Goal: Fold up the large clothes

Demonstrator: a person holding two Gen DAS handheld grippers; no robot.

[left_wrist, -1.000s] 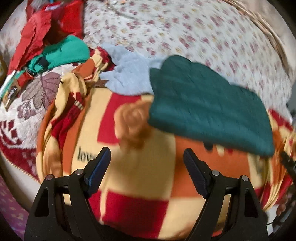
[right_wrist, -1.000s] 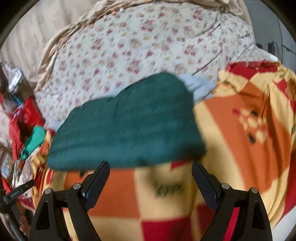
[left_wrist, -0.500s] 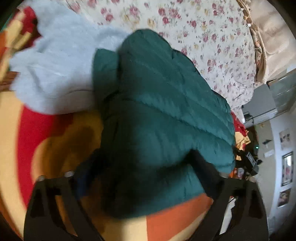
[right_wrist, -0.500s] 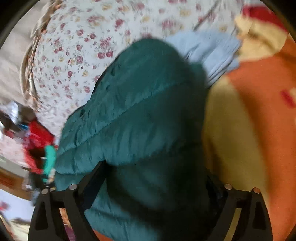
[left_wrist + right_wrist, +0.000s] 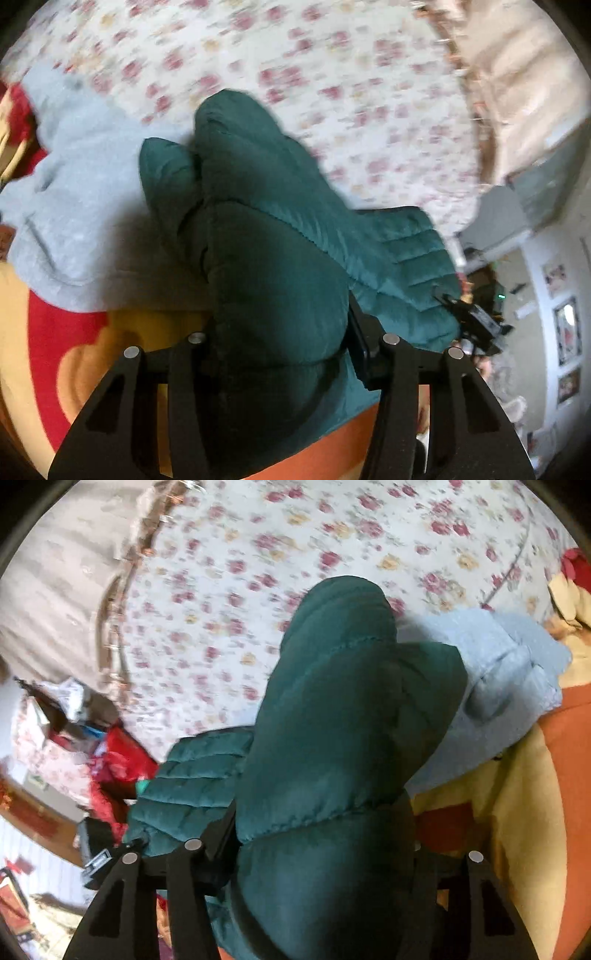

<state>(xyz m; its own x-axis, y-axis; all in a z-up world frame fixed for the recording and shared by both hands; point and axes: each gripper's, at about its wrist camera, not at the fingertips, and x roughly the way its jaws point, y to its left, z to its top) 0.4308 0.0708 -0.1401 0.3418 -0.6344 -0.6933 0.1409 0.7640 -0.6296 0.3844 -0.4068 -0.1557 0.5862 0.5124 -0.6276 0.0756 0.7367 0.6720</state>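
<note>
Lengthwise, green quilted jacket (image 5: 280, 236) between fingers (image 5: 364, 343), pointing bedward

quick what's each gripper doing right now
Left gripper: has just been closing, now shut on the green jacket.
Right gripper: has just been closing, now shut on the same jacket.

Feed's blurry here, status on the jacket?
Both grippers, left and right, just closed on green jacket. Grey garment alongside.

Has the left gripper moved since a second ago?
Yes. The left gripper moved from the checked blanket forward onto the green jacket, its jaws closing around it.
</note>
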